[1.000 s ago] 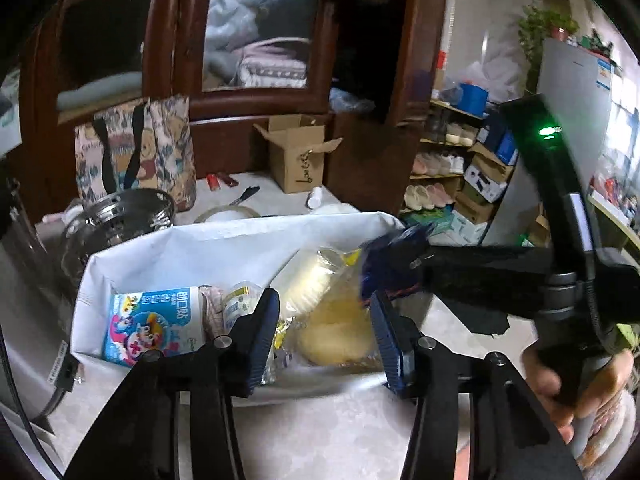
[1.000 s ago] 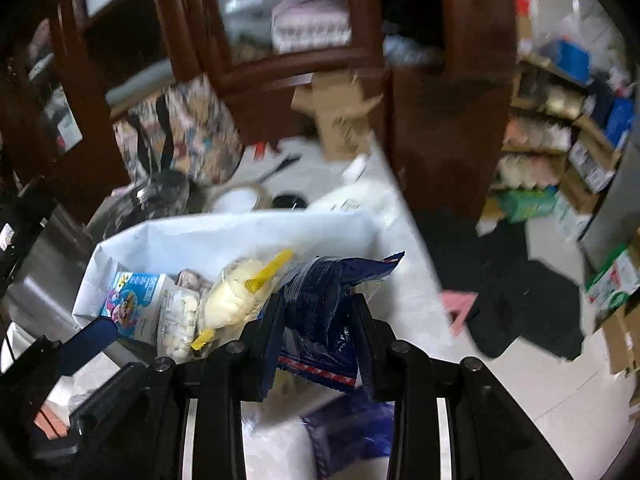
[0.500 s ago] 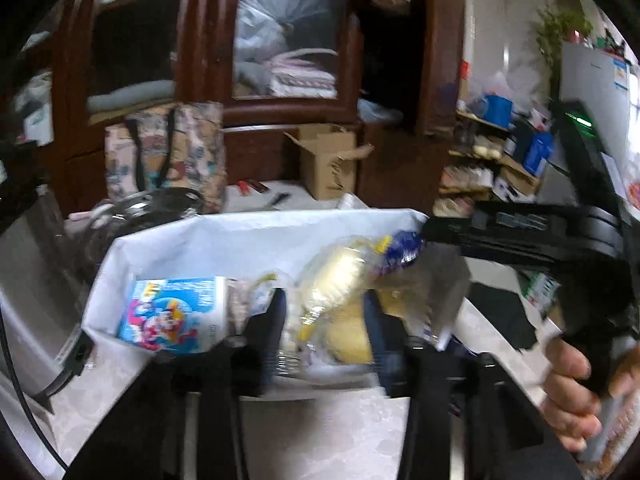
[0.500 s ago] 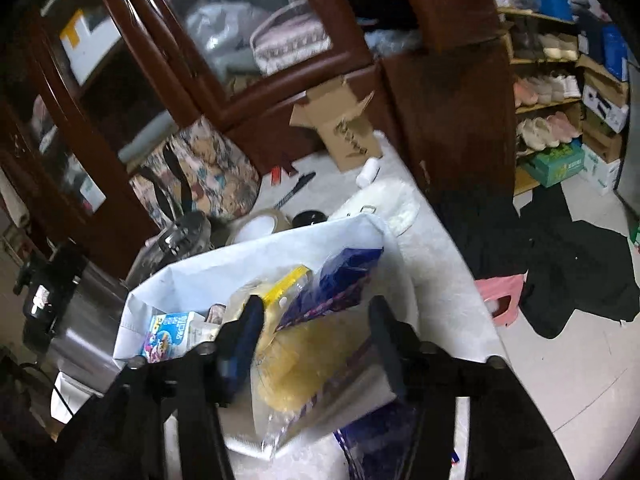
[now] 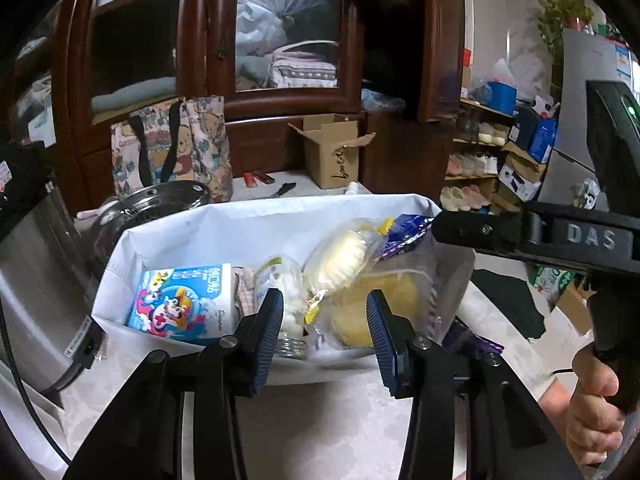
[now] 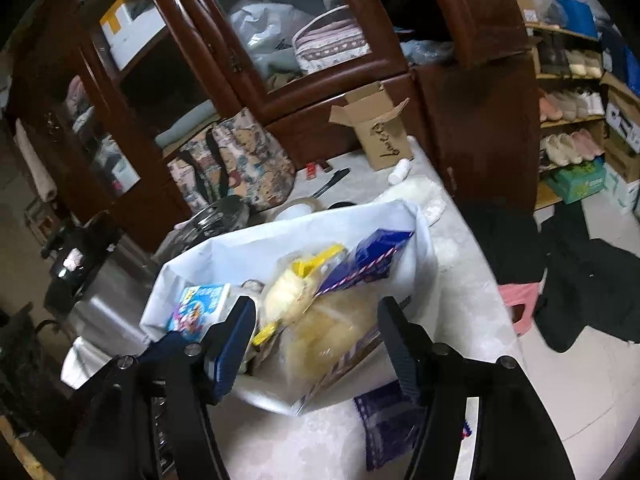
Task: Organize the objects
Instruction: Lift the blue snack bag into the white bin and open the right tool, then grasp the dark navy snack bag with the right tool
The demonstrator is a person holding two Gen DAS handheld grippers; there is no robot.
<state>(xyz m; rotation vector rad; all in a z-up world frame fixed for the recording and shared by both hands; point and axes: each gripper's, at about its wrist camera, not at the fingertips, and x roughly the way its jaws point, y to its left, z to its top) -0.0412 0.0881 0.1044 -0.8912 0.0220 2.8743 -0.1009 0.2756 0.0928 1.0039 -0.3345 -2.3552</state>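
Note:
A white storage bag stands open on the marble table. It holds a colourful cartoon box, a small jar, a yellow bun pack, a clear pack of yellow snacks and a blue snack bag. My left gripper is open and empty at the bag's near wall. My right gripper is open and empty above the bag; it shows in the left wrist view.
Another purple packet lies on the table by the bag. A steel pot, a patterned tote and a cardboard box stand behind. A dark cabinet backs the table. The table edge runs along the right.
My right gripper was shut on the blue snack bag, carried it into the white bag and opened, leaving it there. It has since risen. The left gripper stayed open and backed off slightly.

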